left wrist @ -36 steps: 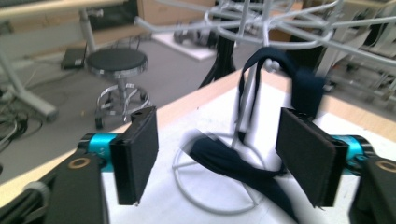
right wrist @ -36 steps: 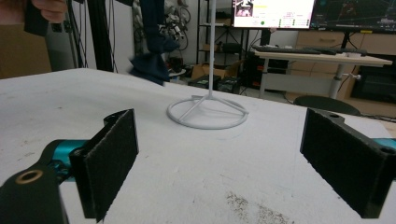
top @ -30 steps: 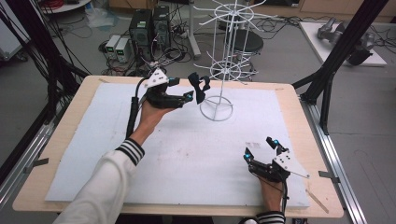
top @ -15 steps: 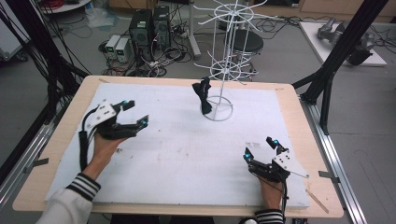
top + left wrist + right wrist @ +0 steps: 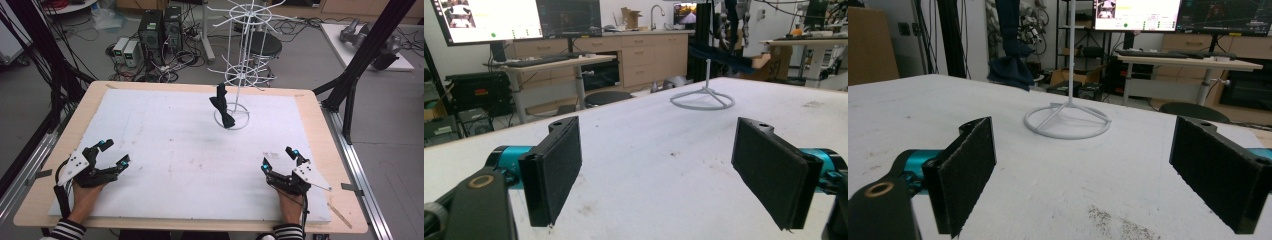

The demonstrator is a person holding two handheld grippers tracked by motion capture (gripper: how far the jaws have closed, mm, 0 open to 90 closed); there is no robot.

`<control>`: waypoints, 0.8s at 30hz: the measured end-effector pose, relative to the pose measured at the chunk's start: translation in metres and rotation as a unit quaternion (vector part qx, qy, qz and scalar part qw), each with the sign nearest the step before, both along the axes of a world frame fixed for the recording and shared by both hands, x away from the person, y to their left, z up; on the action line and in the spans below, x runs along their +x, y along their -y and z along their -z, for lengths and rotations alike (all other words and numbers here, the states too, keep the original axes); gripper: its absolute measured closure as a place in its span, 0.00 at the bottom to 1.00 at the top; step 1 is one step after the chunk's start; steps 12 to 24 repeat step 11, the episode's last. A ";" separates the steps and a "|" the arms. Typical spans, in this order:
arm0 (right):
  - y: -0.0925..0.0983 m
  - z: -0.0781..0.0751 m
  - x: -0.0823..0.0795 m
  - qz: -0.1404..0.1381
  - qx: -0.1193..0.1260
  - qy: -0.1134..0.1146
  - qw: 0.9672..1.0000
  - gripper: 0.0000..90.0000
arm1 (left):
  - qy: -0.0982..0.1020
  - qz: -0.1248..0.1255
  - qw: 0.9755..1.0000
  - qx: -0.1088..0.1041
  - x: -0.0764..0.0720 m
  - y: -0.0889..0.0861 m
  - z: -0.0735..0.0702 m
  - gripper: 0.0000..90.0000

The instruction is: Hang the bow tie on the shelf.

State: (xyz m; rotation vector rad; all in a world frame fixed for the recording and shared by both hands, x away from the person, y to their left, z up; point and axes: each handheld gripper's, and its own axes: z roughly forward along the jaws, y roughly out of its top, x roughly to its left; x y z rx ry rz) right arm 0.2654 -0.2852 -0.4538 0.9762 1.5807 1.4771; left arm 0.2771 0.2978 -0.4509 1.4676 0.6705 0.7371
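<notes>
Bow tie point(image 5: 221, 106), dark and crumpled, is now hanging on the white wire display rack point(image 5: 243, 75), draped from one of its lower arms so that it is dangling just above the rack's round base ring point(image 5: 231, 115) at the far middle of the table point(image 5: 150, 150). A second ago your left gripper point(image 5: 111, 154) was up there at the rack with the tie beside its jaws; since then you have let go and drawn that arm back, so the hanging step is looking done and the tie is holding on its own. Your left gripper is now resting at the near left corner of the white mat, jaws spread wide with nothing between the pads point(image 5: 555, 170), and the tie is lying well apart from it, far ahead and to its right. Your right gripper point(image 5: 279, 159) is sitting at the near right as before, jaws likewise spread and empty point(image 5: 968, 165), with the tie point(image 5: 1010, 65) and base ring point(image 5: 1068, 121) straight ahead of it, well apart. Judging from this, you are finishing rather than reaching.
</notes>
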 end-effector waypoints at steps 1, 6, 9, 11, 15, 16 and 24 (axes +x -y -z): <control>0.000 0.000 0.000 0.000 0.000 0.000 1.000 0.12 | 0.000 0.000 1.000 0.000 0.000 0.000 0.000 0.23; 0.000 0.000 -0.001 0.000 0.001 0.001 1.000 0.12 | -0.009 -0.007 1.000 -0.016 0.000 -0.003 0.003 0.22; -0.001 0.000 -0.001 -0.002 0.001 0.002 1.000 0.12 | -0.008 -0.009 1.000 -0.021 0.000 -0.004 0.004 0.20; -0.001 0.000 -0.001 -0.001 -0.001 0.004 1.000 0.12 | -0.003 -0.011 1.000 -0.025 -0.001 -0.004 0.004 0.20; -0.001 0.000 -0.001 -0.001 -0.001 0.004 1.000 0.12 | -0.003 -0.011 1.000 -0.025 -0.001 -0.004 0.004 0.20; -0.001 0.000 -0.001 -0.001 -0.001 0.004 1.000 0.12 | -0.003 -0.011 1.000 -0.025 -0.001 -0.004 0.004 0.20; -0.001 0.000 -0.001 -0.001 -0.001 0.004 1.000 0.12 | -0.003 -0.011 1.000 -0.025 -0.001 -0.004 0.004 0.20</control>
